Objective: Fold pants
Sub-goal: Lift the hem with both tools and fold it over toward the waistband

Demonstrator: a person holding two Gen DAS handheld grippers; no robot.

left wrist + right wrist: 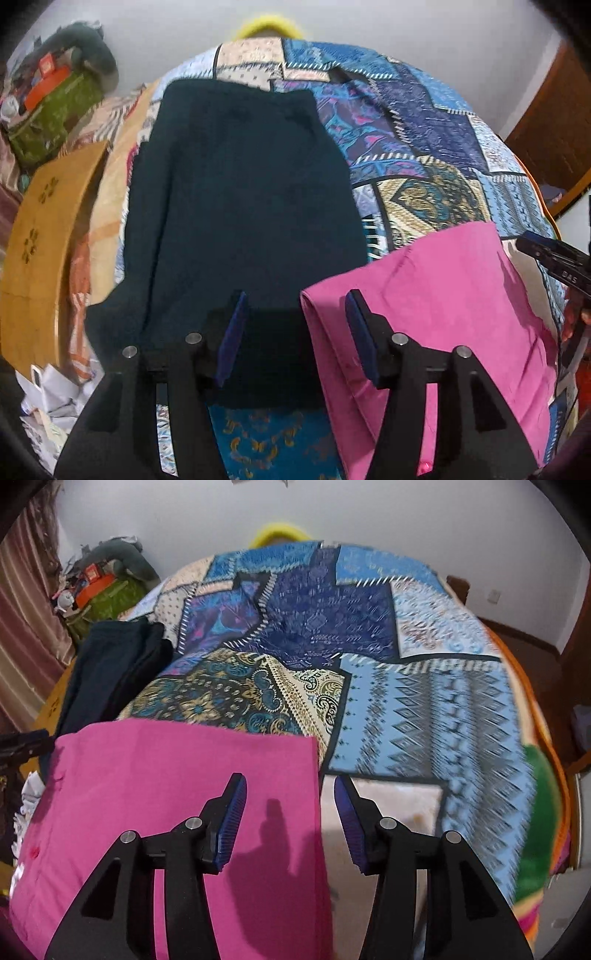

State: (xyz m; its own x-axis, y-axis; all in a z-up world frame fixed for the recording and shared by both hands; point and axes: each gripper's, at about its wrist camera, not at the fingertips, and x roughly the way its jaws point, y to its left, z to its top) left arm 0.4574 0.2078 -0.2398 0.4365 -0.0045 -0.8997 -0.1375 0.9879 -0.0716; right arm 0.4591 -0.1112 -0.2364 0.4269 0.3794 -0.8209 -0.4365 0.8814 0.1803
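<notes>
You are hovering both claws over the bed [424, 709] with nothing pinched. The left claw [295, 325] is standing spread, its 2 pads [232, 332] clear of any cloth, and the right claw [290, 812] is likewise spread and empty.

The dark pants [236, 192] are lying ahead of the left claw, laid flat and stretching away from it, their near hem passing under the gap between its pads. The pink garment [436, 302] is lying just right of the pants, its near-left corner under the left claw's right pad; it is also filling the space below and to the left of the right claw, whose right pad is hanging over bare quilt.

Judging by how flat the pants look, you are probably between folds or finishing one garment and lining up on another; I cannot tell which is next.

To do this step well, you are wanting each claw over 1 corner of the same hem, not straddling 2 garments. Keep the left claw's right pad off the pink edge before closing, or you may be dragging both pieces. Lower steeply, pinch only the top layers, and lift both corners together so the fold stays square.
</notes>
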